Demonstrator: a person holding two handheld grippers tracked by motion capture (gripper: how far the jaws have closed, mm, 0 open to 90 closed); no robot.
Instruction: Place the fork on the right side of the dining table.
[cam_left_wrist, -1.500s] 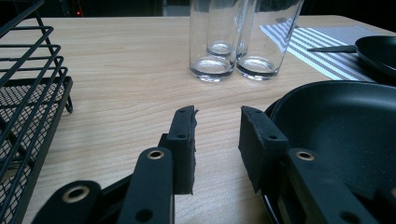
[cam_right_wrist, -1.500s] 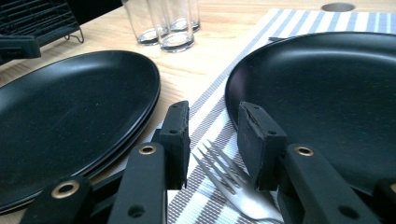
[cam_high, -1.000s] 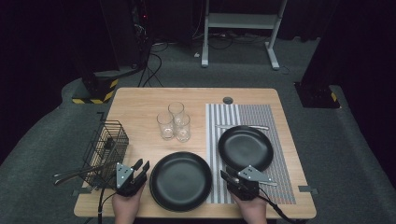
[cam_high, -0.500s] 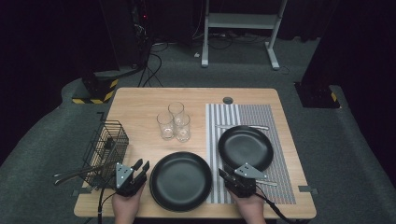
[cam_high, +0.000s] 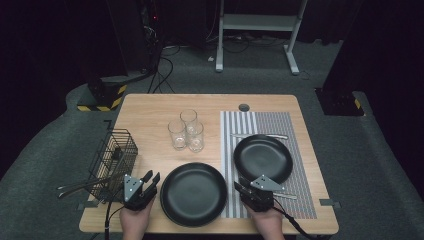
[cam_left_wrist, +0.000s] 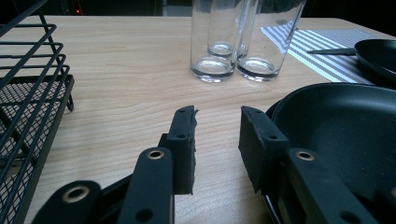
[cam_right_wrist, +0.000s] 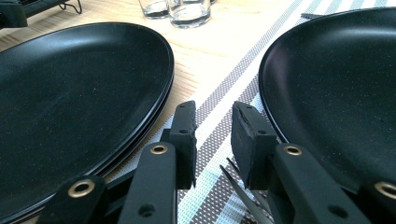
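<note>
Glasses (cam_left_wrist: 243, 39) cut off at top edge in left gripper view. Big plate (cam_right_wrist: 79, 102) runs off left edge in right gripper view. Fork (cam_right_wrist: 243, 193) under right jaw, mostly hidden. Things in basket (cam_high: 114, 157) too small to tell.

Grey carpet floor (cam_high: 60, 150), dark surroundings, a white metal frame (cam_high: 257, 22) behind.

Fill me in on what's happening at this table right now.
A person holds a gripper in each hand at the near edge of a table laid for a meal. The left gripper rests open beside the large black plate, holding nothing. The right gripper, jaws apart, sits over a fork on the striped placemat by the smaller black plate. Three glasses and a wire basket stand untouched.
</note>
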